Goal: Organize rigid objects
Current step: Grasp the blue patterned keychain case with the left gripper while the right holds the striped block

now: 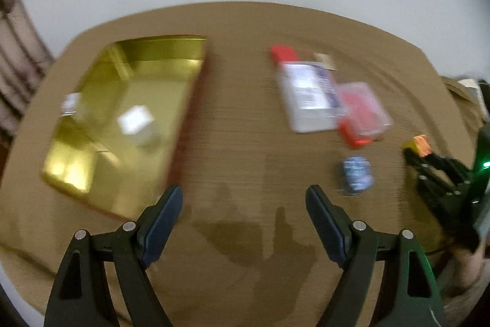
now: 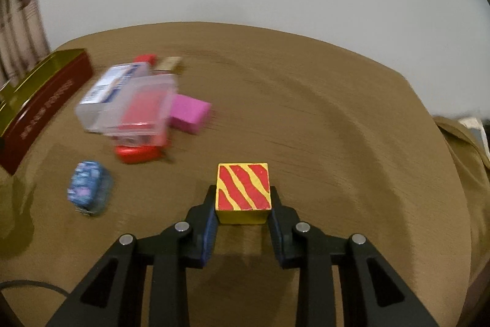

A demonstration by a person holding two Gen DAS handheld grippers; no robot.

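My right gripper (image 2: pixel 242 198) is shut on a yellow cube with red stripes (image 2: pixel 243 189), held above the brown table; the gripper also shows at the right of the left wrist view (image 1: pixel 413 150). My left gripper (image 1: pixel 245 201) is open and empty over the table. A gold tin (image 1: pixel 128 112) with red outer walls lies at the left and holds a white cube (image 1: pixel 136 121). A blue patterned cube (image 1: pixel 356 172) (image 2: pixel 88 187), clear plastic boxes (image 2: pixel 128 100), a pink block (image 2: pixel 191 112) and red pieces (image 2: pixel 137 152) lie on the table.
The round brown table (image 1: pixel 245 118) ends at a pale wall behind. A black cable (image 2: pixel 30 285) lies at the front left. Cloth and clutter (image 2: pixel 468 124) sit beyond the table's right edge. Both views are motion-blurred.
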